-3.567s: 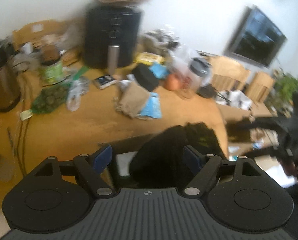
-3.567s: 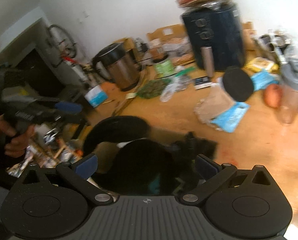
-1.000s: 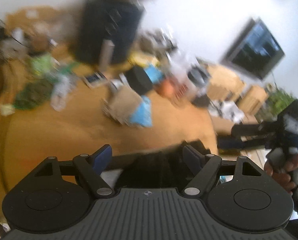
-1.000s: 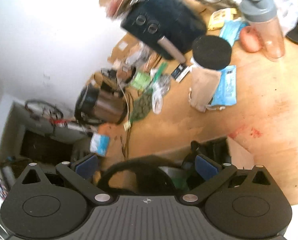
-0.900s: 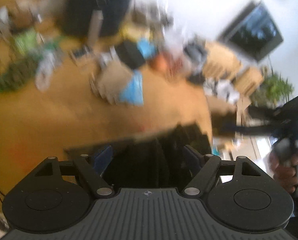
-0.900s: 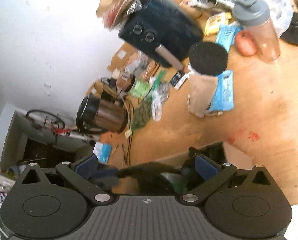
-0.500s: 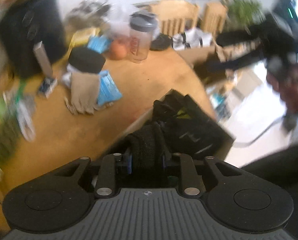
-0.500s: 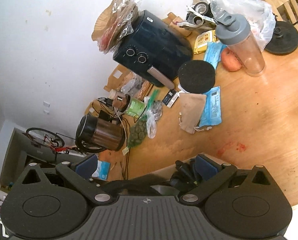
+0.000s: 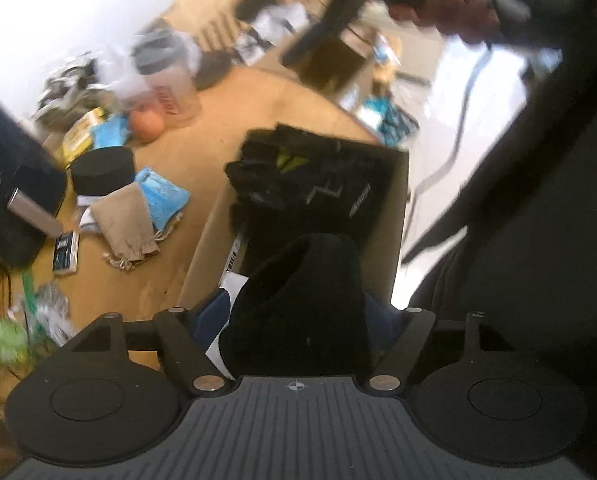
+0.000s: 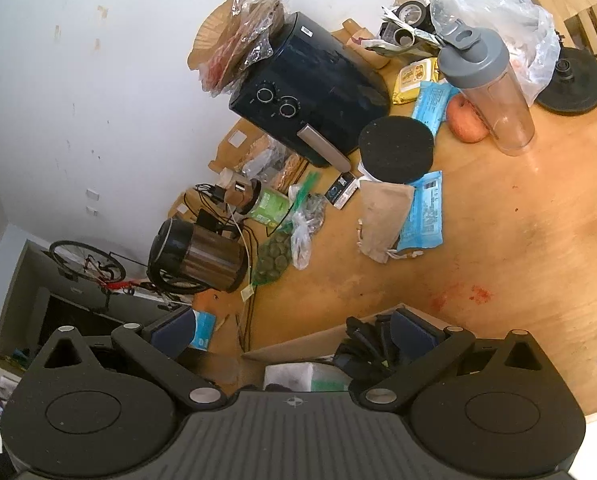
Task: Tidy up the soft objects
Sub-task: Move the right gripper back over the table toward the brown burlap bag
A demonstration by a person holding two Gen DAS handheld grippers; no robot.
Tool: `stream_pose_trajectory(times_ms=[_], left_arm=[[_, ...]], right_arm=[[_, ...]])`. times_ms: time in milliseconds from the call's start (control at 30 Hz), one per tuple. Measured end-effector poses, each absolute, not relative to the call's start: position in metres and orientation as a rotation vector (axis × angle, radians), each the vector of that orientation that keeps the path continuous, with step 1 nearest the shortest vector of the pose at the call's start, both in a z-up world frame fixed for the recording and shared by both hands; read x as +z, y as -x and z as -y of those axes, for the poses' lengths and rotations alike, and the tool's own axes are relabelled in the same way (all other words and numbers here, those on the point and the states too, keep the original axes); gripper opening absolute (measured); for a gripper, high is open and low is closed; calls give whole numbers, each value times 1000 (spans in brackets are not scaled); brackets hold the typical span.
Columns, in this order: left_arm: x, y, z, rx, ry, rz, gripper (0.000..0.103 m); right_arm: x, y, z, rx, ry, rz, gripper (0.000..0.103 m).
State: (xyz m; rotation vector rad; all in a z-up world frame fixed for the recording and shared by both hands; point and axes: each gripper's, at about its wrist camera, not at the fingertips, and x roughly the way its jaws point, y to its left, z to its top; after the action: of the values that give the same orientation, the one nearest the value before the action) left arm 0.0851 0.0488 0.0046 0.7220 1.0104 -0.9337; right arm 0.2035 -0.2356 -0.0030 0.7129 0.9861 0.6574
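Holding: cardboard box (image 9: 398, 216) | contents: black gloves (image 9: 318, 184), black cloth (image 9: 298, 300)

The wooden tabletop (image 10: 530, 240) carries a black air fryer (image 10: 314, 84) near the wall. Beside it stand a black-lidded jar (image 10: 396, 148) and a clear shaker bottle with grey lid (image 10: 486, 88); an orange fruit (image 10: 464, 120) touches the bottle's base. A tan drawstring pouch (image 10: 382, 216) lies against a blue packet (image 10: 424, 212). A steel kettle (image 10: 196, 252) stands at the far-left edge, near a net of green fruit (image 10: 274, 260). An open cardboard box (image 9: 206, 248) sits at the near edge. Red stains (image 10: 462, 296) mark the wood.
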Motion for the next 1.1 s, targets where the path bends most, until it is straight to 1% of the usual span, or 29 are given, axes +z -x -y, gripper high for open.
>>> stream_pose_trajectory(times_ms=[200,300,433,567,700,967,1033,1100], left_arm=[[25,-89,-72,-811,-467,-1000,72],[33,-93,-84,-722,-333,-977,72],[41,-98,-100,-557,-181,-944,72],[45,-102,-111,-367,-91,-912,72],[42,-109,-119,-216,-72,-896,72],[27,-121,-131,-18,-93,-876,72],[24,-124,-133,13,-91,-870,74],[20,-128,-136,42,-83,-873,79]], right_arm=[[0,-206,229,655,-626,-988,103],[2,-206,223,630,-538,-974,103],[4,-204,212,587,-343,-926,103],[4,-201,195,571,-77,-854,103],[0,-204,183,571,80,-818,103],[-10,-227,173,564,132,-834,103],[-14,-234,171,569,146,-838,103],[-17,-240,169,573,163,-840,103]])
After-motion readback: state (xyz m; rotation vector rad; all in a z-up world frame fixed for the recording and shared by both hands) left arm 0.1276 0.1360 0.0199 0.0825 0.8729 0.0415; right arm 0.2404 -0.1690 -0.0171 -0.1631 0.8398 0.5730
